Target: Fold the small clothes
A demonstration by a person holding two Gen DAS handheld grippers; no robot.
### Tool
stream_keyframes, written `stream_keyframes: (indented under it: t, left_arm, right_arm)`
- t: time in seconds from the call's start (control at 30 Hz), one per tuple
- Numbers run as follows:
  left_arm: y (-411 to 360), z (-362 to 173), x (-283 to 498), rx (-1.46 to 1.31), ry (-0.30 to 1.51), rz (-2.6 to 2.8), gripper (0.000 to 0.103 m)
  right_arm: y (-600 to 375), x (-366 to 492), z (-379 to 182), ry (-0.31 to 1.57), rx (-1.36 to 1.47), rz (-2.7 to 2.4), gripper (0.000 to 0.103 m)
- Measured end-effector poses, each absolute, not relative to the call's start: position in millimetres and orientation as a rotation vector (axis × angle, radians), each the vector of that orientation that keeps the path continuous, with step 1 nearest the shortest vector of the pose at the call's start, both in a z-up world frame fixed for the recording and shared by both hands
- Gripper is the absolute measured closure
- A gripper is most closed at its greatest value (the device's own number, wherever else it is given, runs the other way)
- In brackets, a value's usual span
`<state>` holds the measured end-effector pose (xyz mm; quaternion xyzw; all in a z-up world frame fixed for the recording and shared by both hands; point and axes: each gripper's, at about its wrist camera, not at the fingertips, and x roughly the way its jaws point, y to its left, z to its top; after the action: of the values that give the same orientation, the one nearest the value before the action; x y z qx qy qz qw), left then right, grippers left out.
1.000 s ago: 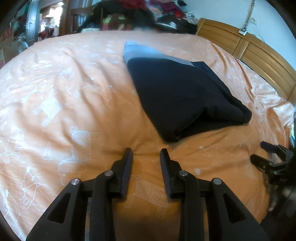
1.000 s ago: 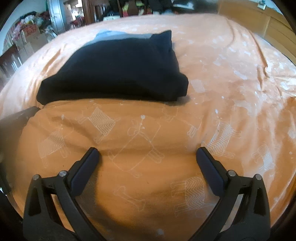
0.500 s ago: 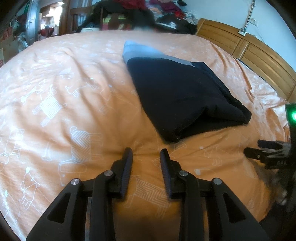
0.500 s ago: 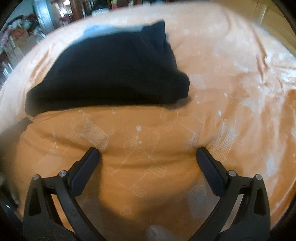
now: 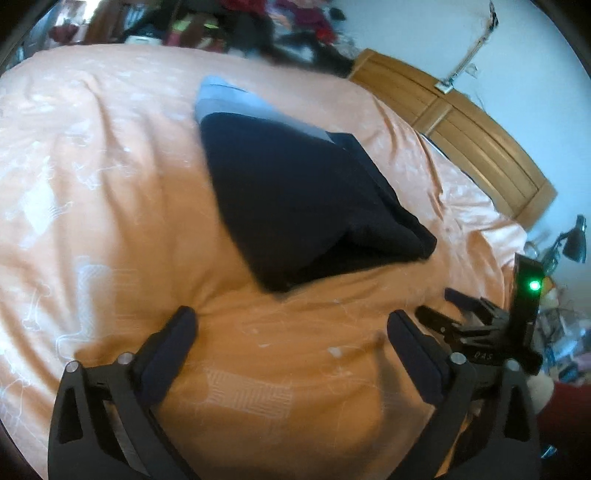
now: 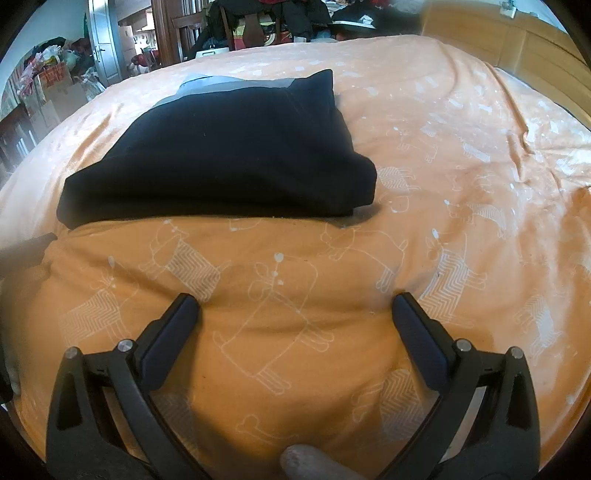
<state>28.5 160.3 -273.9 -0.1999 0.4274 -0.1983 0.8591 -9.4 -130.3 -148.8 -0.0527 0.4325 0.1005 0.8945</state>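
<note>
A folded dark navy garment (image 5: 295, 199) with a light blue-grey band at its far end lies on the orange bedspread (image 5: 92, 184). In the right wrist view the same garment (image 6: 229, 151) fills the middle of the bed. My left gripper (image 5: 291, 325) hovers open over bare bedspread just short of the garment's near corner, holding nothing. My right gripper (image 6: 295, 306) is open too, above the sheet in front of the garment's near folded edge. The right gripper's body (image 5: 491, 325), with a green light, shows at the right edge of the left wrist view.
A wooden headboard (image 5: 461, 140) runs along the bed's right side. Piles of clothes (image 5: 258, 29) and furniture stand beyond the far edge, and a doorway with boxes (image 6: 62, 88) lies at the far left. A desk lamp (image 5: 572, 240) stands off the bed's right corner.
My left gripper's jaws have spread from nearly shut to wide open. The right gripper stayed open and drew back slightly from the garment, which has not moved.
</note>
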Motion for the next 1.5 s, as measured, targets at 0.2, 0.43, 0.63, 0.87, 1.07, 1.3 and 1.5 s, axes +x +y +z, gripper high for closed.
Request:
stream_keyframes:
  t: [0.2, 0.43, 0.63, 0.87, 1.07, 1.3, 1.5]
  left_arm:
    - [156.2, -273.7, 28.0, -0.400, 0.889, -0.414, 0.000]
    - [134.2, -274.4, 27.3, -0.249, 0.898, -0.348, 0.000]
    - [108.0, -273.5, 25.9, -0.082, 0.924, -0.267, 0.000]
    - [106.0, -272.1, 31.4, -0.115, 0.965, -0.250, 0.000]
    - [112.4, -273.7, 31.2, -0.133, 0.985, -0.252, 0.000]
    - [116.8, -273.3, 31.0, -0.181, 0.972, -0.239, 0.000]
    - [113.1, -273.0, 28.2, -0.136, 0.966, -0.239, 0.000]
  right_arm:
    - [-131.2, -8.7, -149.6, 0.892, -0.106, 0.211, 0.000]
    - [-131.4, -8.4, -150.9, 0.882, -0.097, 0.213, 0.000]
    - [-130.5, -5.4, -150.6, 0.882, -0.100, 0.211, 0.000]
    - [-130.2, -4.2, -151.3, 0.881, -0.101, 0.209, 0.000]
    - [-130.3, -3.7, -151.5, 0.881, -0.102, 0.209, 0.000]
    - [-130.2, -4.0, -151.4, 0.879, -0.100, 0.210, 0.000]
    - [-130.2, -4.3, -151.3, 0.880, -0.101, 0.209, 0.000]
